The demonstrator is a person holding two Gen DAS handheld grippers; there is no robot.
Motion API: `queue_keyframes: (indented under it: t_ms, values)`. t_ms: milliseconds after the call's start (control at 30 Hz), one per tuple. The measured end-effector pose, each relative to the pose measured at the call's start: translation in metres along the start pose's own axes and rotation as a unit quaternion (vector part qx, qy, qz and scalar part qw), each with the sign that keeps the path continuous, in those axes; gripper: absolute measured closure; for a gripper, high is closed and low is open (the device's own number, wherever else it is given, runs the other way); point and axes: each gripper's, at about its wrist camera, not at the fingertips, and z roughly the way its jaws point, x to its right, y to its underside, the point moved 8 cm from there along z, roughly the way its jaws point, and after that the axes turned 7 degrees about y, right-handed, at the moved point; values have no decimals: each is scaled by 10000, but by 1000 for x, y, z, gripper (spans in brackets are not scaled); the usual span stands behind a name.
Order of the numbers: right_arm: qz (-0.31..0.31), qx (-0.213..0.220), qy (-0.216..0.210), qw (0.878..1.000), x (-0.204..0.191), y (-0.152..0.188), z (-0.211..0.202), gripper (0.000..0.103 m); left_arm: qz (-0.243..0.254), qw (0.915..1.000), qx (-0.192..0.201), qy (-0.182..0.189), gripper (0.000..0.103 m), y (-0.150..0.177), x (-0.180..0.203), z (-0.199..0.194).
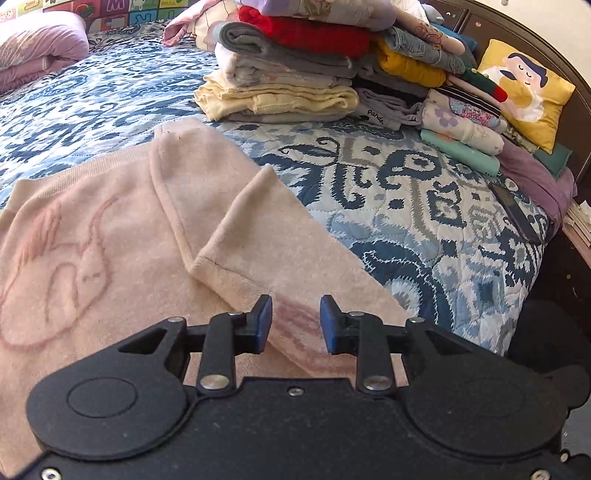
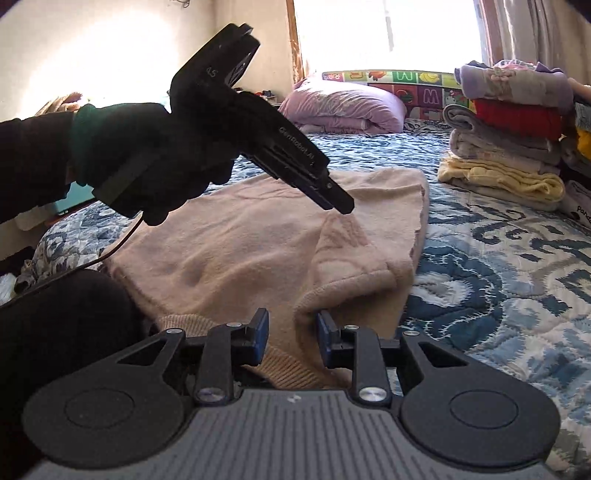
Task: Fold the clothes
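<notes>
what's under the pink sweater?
The pink sweater lies flat on the blue patterned quilt, with one sleeve folded over its body. The quilt shows all around it; whatever lies directly beneath the fabric is covered.

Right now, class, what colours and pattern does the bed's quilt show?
The quilt is blue and white with a dark ornate print, best seen in the left wrist view.

Bed (image 2: pixel 498 280) under blue-white patterned quilt. Bright window (image 2: pixel 388 33) ahead of me, curtain (image 2: pixel 524 33) right, cream wall (image 2: pixel 110 48) left, dark headboard (image 1: pixel 576 122).
</notes>
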Motion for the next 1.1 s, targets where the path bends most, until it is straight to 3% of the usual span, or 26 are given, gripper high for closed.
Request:
queue_keyframes:
  t_ms: [67, 167, 333, 533, 633, 700, 733, 967, 1100]
  values:
    - [-75, -128, -1, 9999, -1, 5, 9, 71, 23, 10000, 49, 5, 77, -3, 4, -2]
    - [-311, 230, 198, 9991, -4, -4, -6, 71, 117, 9998, 144, 34, 77, -6, 10, -4]
    - [-481, 119, 282, 9984, -1, 3, -19, 73, 184, 9993, 203, -251, 77, -15, 6, 0]
    - [-931, 1128, 560, 9877, -5, -28, -31, 73, 177, 9987, 350, -315, 77, -39, 1, 17]
    - [-693, 1077, 541, 9903, 3, -33, -8, 73, 138, 9979, 154, -606, 77, -41, -12, 38]
    - [-227, 315, 305, 9988, 15, -16, 24, 73, 24, 9962, -190, -855, 77, -30, -28, 58]
    - [-120, 181, 220, 9995, 18, -9, 31, 72, -43, 9960, -201, -866, 77, -28, -33, 63]
    - [-496, 309, 396, 9975, 9, -4, 26, 71, 28, 9963, -127, -852, 76, -30, -29, 52]
    - [-718, 790, 584, 9926, 3, -11, -4, 72, 226, 9958, 125, -877, 76, -28, -9, 21]
